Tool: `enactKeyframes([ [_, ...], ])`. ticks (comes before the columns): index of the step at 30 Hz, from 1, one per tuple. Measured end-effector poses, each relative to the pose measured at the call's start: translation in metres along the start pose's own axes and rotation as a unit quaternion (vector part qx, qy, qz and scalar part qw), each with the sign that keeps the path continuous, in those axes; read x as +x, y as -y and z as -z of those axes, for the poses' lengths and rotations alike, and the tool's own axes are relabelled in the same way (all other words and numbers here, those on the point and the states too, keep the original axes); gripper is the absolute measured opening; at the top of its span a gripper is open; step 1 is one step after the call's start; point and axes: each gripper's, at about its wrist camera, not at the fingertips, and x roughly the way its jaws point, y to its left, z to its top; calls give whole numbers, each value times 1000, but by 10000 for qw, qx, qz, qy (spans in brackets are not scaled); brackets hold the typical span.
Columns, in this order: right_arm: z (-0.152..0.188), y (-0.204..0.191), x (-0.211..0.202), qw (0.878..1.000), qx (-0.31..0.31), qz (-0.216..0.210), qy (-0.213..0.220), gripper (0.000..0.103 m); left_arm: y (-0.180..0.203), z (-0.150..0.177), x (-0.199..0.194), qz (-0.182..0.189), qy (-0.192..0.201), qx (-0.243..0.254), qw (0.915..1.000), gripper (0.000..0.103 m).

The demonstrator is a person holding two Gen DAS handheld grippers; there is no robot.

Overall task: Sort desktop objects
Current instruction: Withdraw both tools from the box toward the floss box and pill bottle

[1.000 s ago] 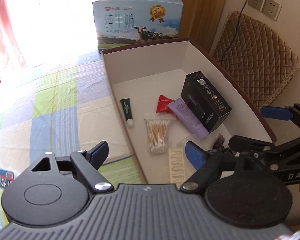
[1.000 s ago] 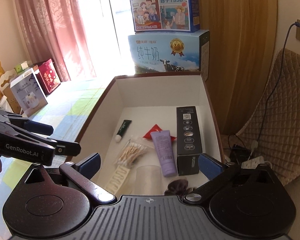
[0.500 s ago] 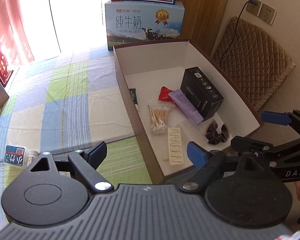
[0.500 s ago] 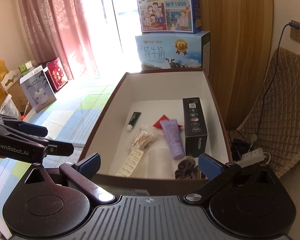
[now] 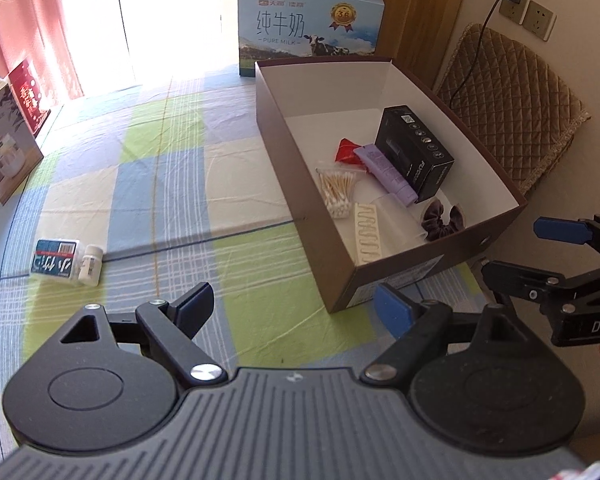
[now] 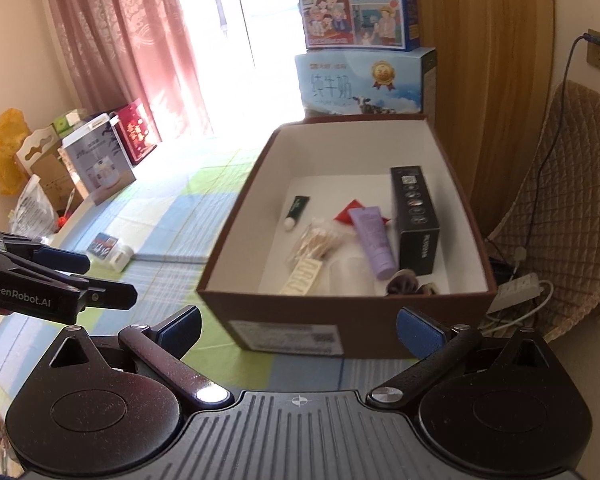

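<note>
A brown cardboard box [image 5: 428, 276] with a white inside stands on the checked cloth, also in the right wrist view [image 6: 340, 320]. It holds a black carton [image 5: 416, 156], a purple tube [image 5: 388, 174], cotton swabs [image 5: 336, 190], a dark scrunchie [image 5: 444, 218], a red packet [image 5: 346, 150] and a green tube [image 6: 298, 210]. A small white bottle with a blue label [image 5: 66, 266] lies on the cloth at the left. My left gripper [image 5: 296, 306] is open and empty in front of the box. My right gripper [image 6: 298, 326] is open and empty at the box's near wall.
Milk cartons [image 5: 310, 28] are stacked behind the box. Gift boxes [image 5: 4, 160] line the left edge. A quilted chair cushion [image 5: 512, 104] and a power strip [image 6: 516, 290] with cables sit to the right of the box.
Both grippers have pulled back and up from over the box. The whole box and the bottle on the cloth have come into view.
</note>
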Motion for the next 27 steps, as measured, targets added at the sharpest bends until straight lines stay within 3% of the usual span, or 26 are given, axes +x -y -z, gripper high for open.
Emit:
enactKeyframes([
  [27,35,-106,46,9923,-579,-684,-856,101,-72,62,-20,-436,-374,-586,9966,88],
])
